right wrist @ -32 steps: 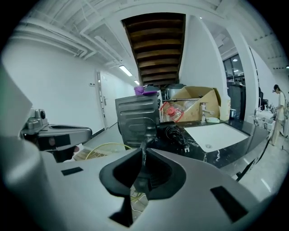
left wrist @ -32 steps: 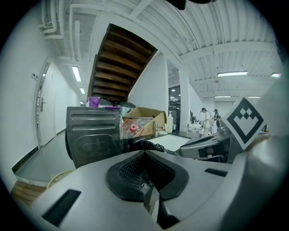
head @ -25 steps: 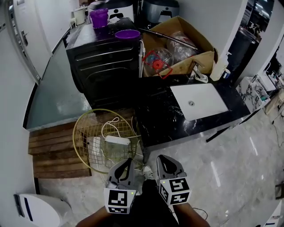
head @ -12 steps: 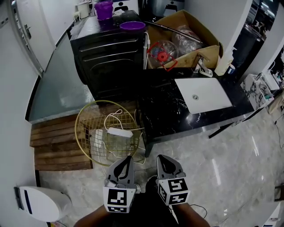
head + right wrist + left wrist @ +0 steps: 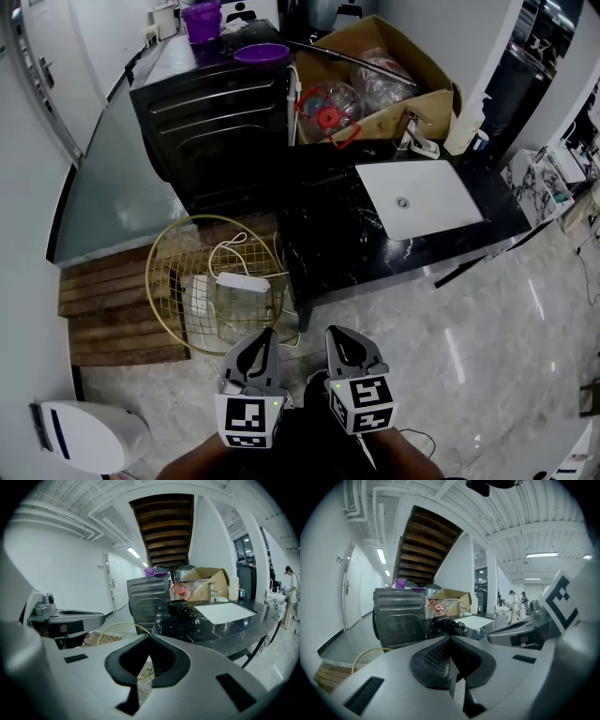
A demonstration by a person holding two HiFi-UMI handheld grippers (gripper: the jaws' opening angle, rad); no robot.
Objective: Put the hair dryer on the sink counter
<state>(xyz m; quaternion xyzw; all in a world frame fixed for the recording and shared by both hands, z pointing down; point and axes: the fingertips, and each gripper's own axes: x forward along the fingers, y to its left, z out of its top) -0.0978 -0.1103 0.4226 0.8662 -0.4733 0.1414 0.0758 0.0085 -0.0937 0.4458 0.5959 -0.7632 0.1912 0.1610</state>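
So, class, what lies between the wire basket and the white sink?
Only a bare stretch of black marble counter, as the head view shows.

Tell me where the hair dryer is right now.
In the right gripper view, the black hair dryer lies with its cord on the dark sink counter, just left of the white basin and in front of the cardboard box.

My left hand-held gripper (image 5: 265,339) and right hand-held gripper (image 5: 336,337) sit side by side. Ahead of them stands the surface (image 5: 347,253), with the sink (image 5: 417,202) in its right half. The hair dryer (image 5: 183,609) lies on its far left part, before a cardboard box (image 5: 412,112). A wire basket (image 5: 220,281) stands on the floor to the left.
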